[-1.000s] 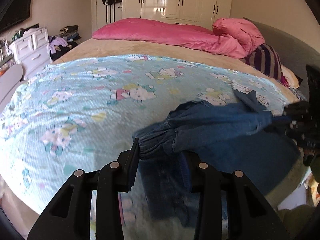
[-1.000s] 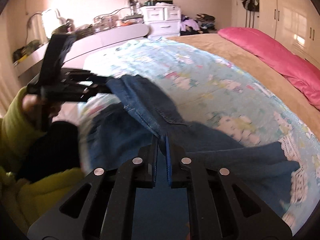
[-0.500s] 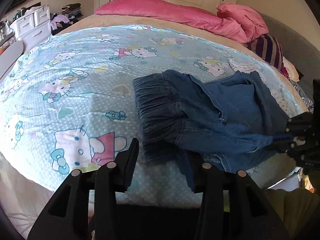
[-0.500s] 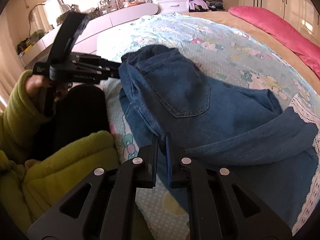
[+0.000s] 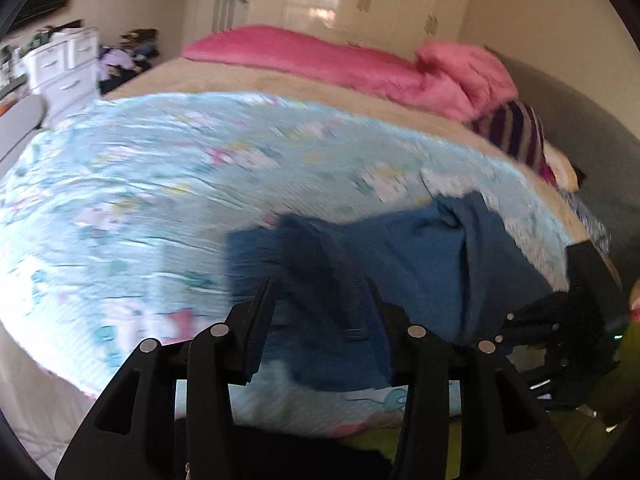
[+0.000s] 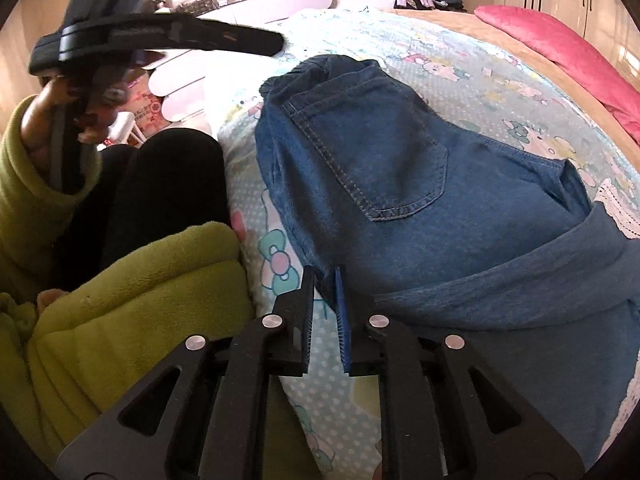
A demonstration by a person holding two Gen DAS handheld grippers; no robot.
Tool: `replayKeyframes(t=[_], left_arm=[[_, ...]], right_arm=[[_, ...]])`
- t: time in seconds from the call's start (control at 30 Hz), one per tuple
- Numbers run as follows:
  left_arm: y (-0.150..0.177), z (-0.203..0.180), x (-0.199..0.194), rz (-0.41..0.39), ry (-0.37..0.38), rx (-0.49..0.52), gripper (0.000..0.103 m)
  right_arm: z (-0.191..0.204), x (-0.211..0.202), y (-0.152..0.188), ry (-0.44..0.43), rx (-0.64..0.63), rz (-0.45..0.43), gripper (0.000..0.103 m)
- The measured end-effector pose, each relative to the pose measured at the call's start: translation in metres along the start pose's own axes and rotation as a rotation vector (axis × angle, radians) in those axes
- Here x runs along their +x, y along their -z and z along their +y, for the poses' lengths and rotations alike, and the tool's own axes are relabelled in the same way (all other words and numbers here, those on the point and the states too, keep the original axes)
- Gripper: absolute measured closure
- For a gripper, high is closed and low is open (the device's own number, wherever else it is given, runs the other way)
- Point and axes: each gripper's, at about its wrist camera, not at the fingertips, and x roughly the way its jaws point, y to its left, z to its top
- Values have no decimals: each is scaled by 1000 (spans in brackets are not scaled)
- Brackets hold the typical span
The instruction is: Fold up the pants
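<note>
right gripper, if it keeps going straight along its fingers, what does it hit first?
Probably the near edge of the jeans on the bedspread. The right gripper is opening, nothing clearly between its fingers; depth is uncertain.

Wide bed [image 6: 452,16] under pale-blue cartoon-print cover [image 5: 120,200], blue denim pants [image 6: 400,184] lying crumpled near its front edge, pink duvet [image 5: 320,60] and striped pillow [image 5: 516,136] along far side
</note>
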Motion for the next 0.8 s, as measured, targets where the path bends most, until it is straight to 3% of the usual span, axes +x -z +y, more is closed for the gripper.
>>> replayKeyframes(t=[0.13, 0.33, 0.43, 0.53, 0.77, 0.8], left_arm=[[17, -9, 36, 107, -76, 74, 60], [24, -13, 38, 99, -86, 102, 60], [25, -11, 39, 95, -78, 95, 60], [27, -10, 37, 92, -68, 90, 60], [28, -6, 33, 86, -45, 65, 60], [27, -7, 31, 83, -42, 59, 55]], right_arm=[[5, -18, 4, -43, -9, -25, 92], [-16, -32, -13, 5, 97, -139, 72], [-25, -10, -22, 10, 149, -89, 70], [-27, 23, -19, 27, 175, 41, 67], [-33, 6, -19, 0, 208, -8, 60], [-34, -2, -21, 4, 212, -30, 59]])
